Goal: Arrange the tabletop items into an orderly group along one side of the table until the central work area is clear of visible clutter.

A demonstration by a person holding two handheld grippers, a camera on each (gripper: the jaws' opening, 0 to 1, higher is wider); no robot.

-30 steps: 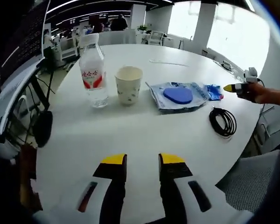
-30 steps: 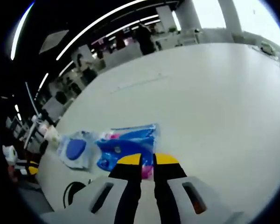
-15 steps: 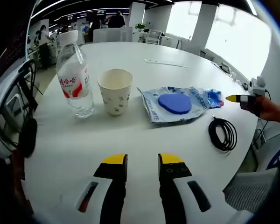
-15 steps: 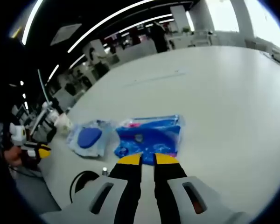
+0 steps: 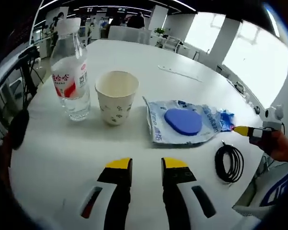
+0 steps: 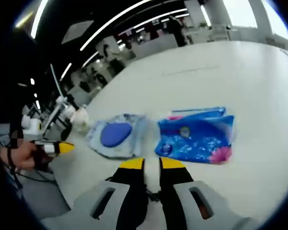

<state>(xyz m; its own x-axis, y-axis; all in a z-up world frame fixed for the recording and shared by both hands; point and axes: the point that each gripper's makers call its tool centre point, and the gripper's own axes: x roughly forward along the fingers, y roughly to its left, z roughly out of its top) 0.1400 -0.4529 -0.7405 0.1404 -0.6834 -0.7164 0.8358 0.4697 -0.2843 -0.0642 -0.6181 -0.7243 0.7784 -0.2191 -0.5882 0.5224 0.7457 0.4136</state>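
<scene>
1. Both cameras have shifted since a second ago: the left gripper view has come closer to the bottle and cup, and the right gripper (image 6: 151,164), whose yellow tips then lay over the blue printed packet (image 6: 197,136), has drawn back, so the packet now lies clear ahead of it.
2. Nearest in the left gripper view, the left gripper (image 5: 147,164) hovers over bare table (image 5: 62,158), its jaws a narrow gap apart and holding nothing. The right gripper's jaws stand almost closed, also empty.
3. Just beyond, the coiled black cable (image 5: 229,164) lies near the table edge, by the right gripper's yellow tip.
4. Next comes the clear pouch with a blue pad (image 5: 182,120), the blue printed packet touching its far end.
5. Farther on stand the paper cup (image 5: 116,97) and the water bottle (image 5: 69,72), upright and close together.
6. Judgement: these already form a rough row, so the step is likely tightening it. Slide the flat packets rather than pinching them, and open the jaws wider before any grasp.
7. Wide bare tabletop lies beyond the row; the near edge beside the cable is the risk for a nudged item.
</scene>
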